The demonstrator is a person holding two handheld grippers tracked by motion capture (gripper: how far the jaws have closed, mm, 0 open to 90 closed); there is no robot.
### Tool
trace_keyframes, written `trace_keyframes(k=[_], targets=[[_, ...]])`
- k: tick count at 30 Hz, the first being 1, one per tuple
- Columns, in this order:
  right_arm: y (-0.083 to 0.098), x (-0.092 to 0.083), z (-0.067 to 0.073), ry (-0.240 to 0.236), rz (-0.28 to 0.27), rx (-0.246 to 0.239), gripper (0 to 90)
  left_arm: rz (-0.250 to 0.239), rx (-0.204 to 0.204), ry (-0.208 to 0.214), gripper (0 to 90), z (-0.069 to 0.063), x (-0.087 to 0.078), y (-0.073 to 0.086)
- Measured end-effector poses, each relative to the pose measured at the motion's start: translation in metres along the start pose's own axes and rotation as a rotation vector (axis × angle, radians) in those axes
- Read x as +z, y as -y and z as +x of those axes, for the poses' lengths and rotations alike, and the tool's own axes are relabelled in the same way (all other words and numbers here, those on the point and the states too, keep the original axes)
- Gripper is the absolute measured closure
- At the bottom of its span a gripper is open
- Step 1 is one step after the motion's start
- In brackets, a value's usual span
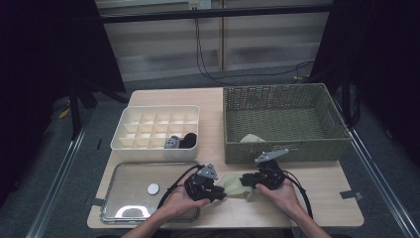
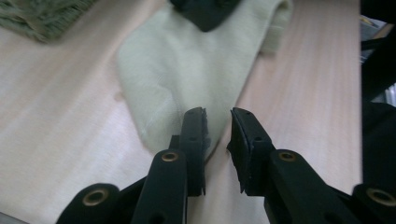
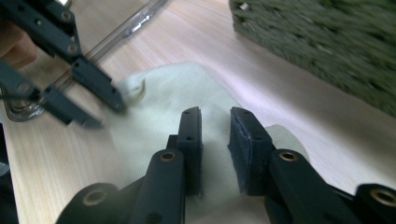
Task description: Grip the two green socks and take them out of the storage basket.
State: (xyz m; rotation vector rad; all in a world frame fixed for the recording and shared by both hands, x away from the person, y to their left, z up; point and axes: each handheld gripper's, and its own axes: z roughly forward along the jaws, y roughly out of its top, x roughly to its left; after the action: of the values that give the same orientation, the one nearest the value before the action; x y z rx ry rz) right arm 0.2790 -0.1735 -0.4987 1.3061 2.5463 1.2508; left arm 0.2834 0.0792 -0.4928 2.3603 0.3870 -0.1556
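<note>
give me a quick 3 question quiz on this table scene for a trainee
1. True or false: the pale green sock lies on the table between the left gripper and the right gripper.
2. Which container is nearest the sock? A the woven basket, B the white divided box, C the clear tray.
3. What lies in the basket?

Key:
1. True.
2. A.
3. A pale cloth item, too small to identify.
</note>
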Motion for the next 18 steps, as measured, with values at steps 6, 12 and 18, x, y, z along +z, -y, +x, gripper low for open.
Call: trace_keyframes(k=[6, 12, 18], targets=[[-0.006, -0.011, 0.005, -0.009, -0.058, 0.005, 69.5, -0.027, -0.01, 0.005, 75.9, 0.0, -0.008, 0.004], [0.004, -0.031, 0.002, 0.012, -0.091, 0.052, 63.5, -0.111, -0.021, -0.029, 78.1, 0.009, -0.019, -0.005], [0.016, -0.037, -0.001, 0.017, -0.078, 0.094, 56.0, -0.07, -0.025, -0.044, 76.9, 0.019, -0.006, 0.0]])
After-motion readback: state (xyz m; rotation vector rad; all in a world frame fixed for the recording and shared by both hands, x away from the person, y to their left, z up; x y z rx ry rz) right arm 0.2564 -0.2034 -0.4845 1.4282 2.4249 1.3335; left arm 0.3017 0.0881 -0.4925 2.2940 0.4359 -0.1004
